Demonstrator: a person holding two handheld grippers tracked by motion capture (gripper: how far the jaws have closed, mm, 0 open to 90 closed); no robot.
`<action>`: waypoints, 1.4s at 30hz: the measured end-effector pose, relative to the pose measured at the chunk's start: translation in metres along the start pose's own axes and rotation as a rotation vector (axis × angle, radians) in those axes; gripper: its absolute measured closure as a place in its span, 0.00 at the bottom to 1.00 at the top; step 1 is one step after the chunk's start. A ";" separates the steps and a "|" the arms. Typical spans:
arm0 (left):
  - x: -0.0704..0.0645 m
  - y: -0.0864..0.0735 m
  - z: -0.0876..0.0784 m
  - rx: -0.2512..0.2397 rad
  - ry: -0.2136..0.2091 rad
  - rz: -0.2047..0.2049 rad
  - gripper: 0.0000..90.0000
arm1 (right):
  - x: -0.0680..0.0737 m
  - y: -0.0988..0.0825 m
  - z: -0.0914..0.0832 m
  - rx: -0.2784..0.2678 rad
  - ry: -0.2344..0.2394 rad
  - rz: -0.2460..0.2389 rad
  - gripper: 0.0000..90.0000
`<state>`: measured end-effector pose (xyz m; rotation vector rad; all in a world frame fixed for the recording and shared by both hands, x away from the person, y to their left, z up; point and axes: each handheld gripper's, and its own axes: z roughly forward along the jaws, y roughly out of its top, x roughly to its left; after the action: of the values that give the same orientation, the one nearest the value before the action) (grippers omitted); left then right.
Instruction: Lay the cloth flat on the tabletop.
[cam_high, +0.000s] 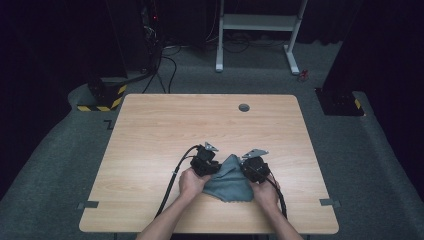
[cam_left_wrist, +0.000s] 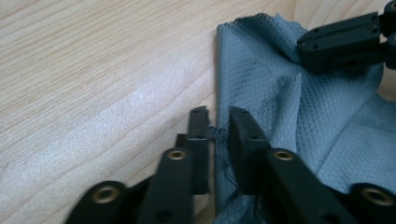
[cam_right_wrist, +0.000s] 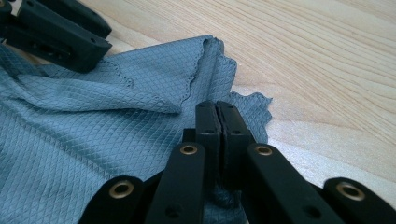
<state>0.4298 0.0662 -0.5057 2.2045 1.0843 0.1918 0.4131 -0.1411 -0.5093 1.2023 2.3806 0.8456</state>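
A grey-blue diamond-weave cloth (cam_high: 231, 184) lies rumpled on the wooden table (cam_high: 175, 125) near its front edge, between the person's two hands. My left gripper (cam_high: 206, 159) is at the cloth's left edge and my right gripper (cam_high: 255, 162) at its right edge. In the left gripper view the cloth (cam_left_wrist: 327, 130) has its frayed edge inside the narrow gap of my left gripper (cam_left_wrist: 219, 113), whose jaws stand slightly apart. In the right gripper view my right gripper (cam_right_wrist: 216, 105) is pressed shut on a corner of the cloth (cam_right_wrist: 93, 140). Each gripper view shows the other gripper (cam_left_wrist: 345, 39) (cam_right_wrist: 56, 32) across the cloth.
A round cable hole (cam_high: 244, 107) sits near the table's far edge. Tape marks (cam_high: 87, 204) (cam_high: 329, 202) lie at the front corners. A white desk frame (cam_high: 257, 22) and a hazard-striped base (cam_high: 102, 97) stand on the floor beyond. Black cables trail from both grippers toward the front edge.
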 end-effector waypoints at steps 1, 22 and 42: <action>0.001 0.000 -0.001 0.002 -0.002 0.008 0.95 | 0.000 0.000 0.000 0.003 0.002 0.001 0.98; -0.001 0.004 0.006 -0.012 0.006 0.022 0.98 | 0.000 0.000 0.000 0.000 -0.003 -0.018 0.98; 0.036 0.000 -0.033 -0.090 0.124 -0.006 1.00 | -0.008 0.004 -0.002 -0.011 -0.017 0.000 1.00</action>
<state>0.4403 0.1099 -0.4854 2.1320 1.1258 0.3718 0.4194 -0.1463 -0.5053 1.2005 2.3591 0.8442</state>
